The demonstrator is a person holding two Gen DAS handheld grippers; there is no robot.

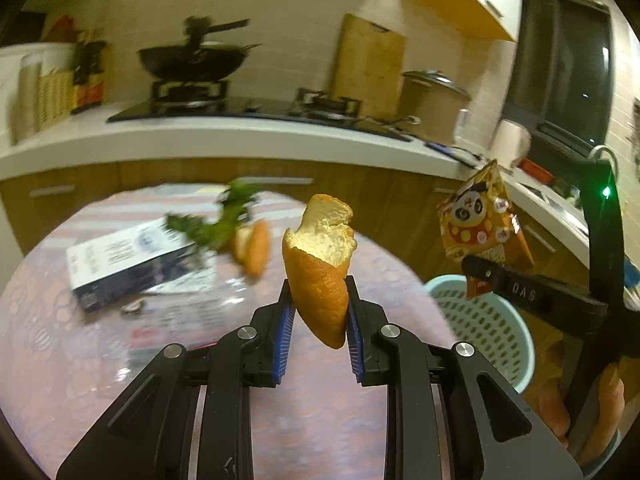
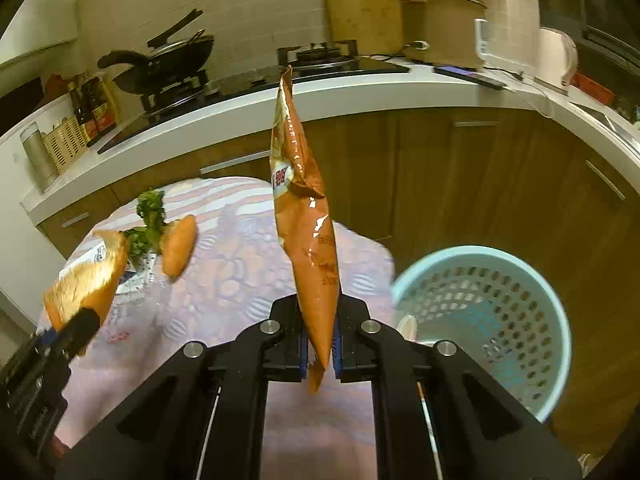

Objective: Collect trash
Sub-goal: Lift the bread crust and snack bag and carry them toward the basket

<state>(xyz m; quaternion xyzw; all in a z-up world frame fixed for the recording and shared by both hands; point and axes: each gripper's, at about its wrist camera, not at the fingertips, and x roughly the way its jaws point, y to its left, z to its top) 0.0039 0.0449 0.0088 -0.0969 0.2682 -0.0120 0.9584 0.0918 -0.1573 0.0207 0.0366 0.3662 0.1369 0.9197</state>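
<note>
My left gripper [image 1: 320,312] is shut on a curled piece of orange peel [image 1: 320,264], held up above the round table [image 1: 340,420]. My right gripper [image 2: 320,344] is shut on an orange snack bag [image 2: 310,248] that stands up between its blue pads. In the left wrist view the same bag [image 1: 478,226], with a panda print, hangs in the right gripper at the right, above the light blue basket [image 1: 488,324]. In the right wrist view the peel [image 2: 86,276] shows at the left in the left gripper, and the basket [image 2: 492,320] stands on the floor to the right.
On the table lie another orange peel piece [image 1: 256,248], green leafy scraps [image 1: 218,220] and a white and dark box [image 1: 132,258]. Behind runs a white kitchen counter [image 1: 240,136] with a stove, a black wok [image 1: 192,60] and a rice cooker [image 2: 442,24].
</note>
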